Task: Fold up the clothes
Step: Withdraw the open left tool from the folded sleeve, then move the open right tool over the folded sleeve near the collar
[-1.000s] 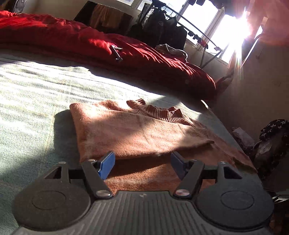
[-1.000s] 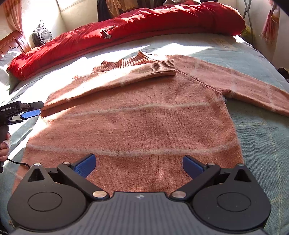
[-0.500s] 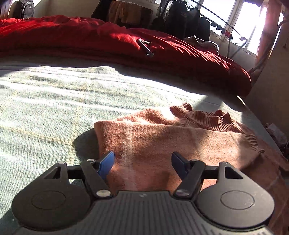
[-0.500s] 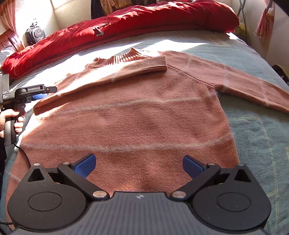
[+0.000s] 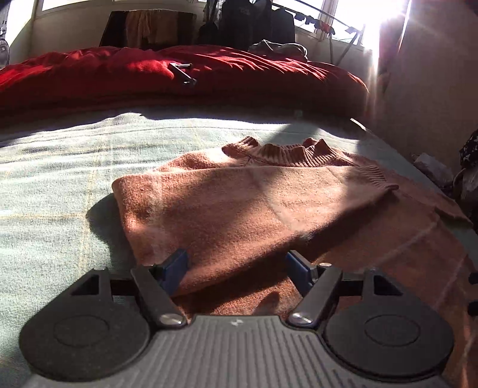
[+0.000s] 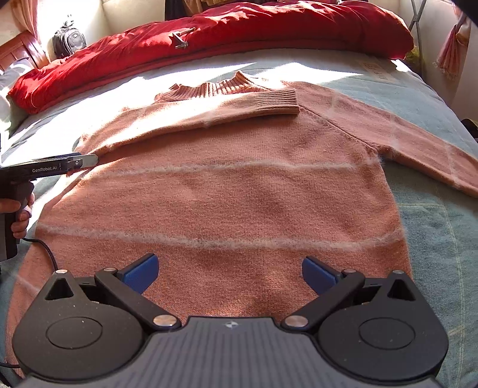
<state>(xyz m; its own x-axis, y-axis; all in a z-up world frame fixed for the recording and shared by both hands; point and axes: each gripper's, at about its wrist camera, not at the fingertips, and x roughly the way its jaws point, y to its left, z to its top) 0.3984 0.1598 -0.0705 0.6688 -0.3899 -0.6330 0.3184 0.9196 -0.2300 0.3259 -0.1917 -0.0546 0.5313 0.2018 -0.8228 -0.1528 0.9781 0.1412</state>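
Note:
A salmon-pink knitted sweater with pale stripes lies flat on the bed, collar at the far end. One sleeve is folded across the chest; the other sleeve stretches out to the right. My left gripper stands open at the folded shoulder edge, with the thick fold of the sweater between its blue pads. From the right wrist view, the left gripper comes in from the left, held by a hand. Over the lower body of the sweater, my right gripper is open and holds nothing.
The bed has a pale green cover. A red duvet is heaped along its far side with a small metal piece on it. A backpack sits in the far left corner. Hanging clothes stand beyond the bed by a bright window.
My left gripper has swung and moved in low onto the sweater's folded shoulder edge, so the fold now lies between its jaws. The right gripper has barely moved.

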